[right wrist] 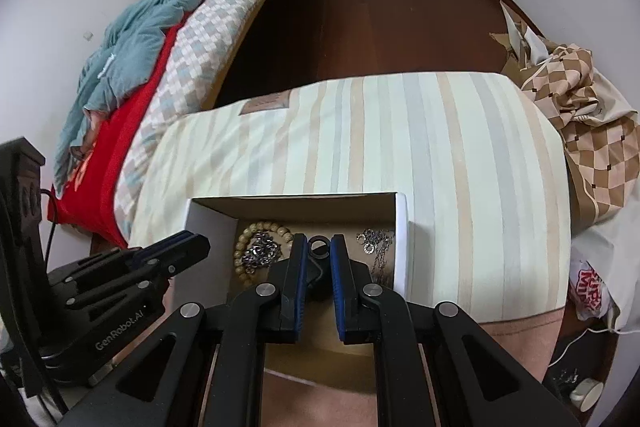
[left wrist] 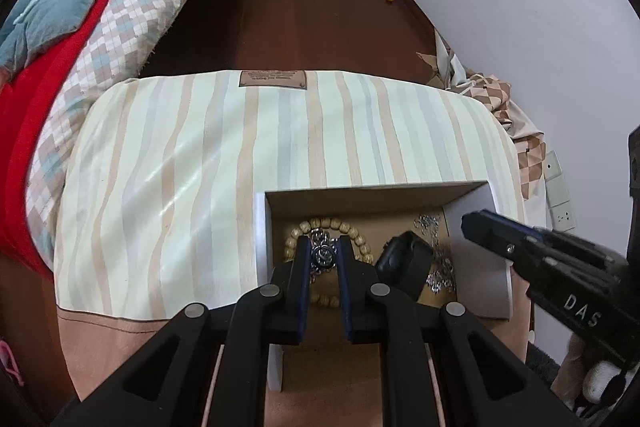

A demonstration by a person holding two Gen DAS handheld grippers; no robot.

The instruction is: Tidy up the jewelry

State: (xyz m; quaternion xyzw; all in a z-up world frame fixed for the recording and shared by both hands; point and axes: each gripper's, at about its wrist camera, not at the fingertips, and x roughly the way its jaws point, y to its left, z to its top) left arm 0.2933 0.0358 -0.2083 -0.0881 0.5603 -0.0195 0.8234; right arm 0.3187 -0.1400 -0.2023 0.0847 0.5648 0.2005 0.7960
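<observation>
A white cardboard box with a brown floor sits on a striped cushion. In it lie a wooden bead bracelet, a silver chain link bracelet, thin silver chains and a black object. My left gripper hangs over the box, jaws close around the silver bracelet. My right gripper is over the box, shut on the black object with a ring end. The bead bracelet and chains lie either side.
A bed with checked, red and teal bedding stands to the left. Dark wood floor lies beyond the cushion. Crumpled checked fabric and a white bag lie to the right, against a white wall with sockets.
</observation>
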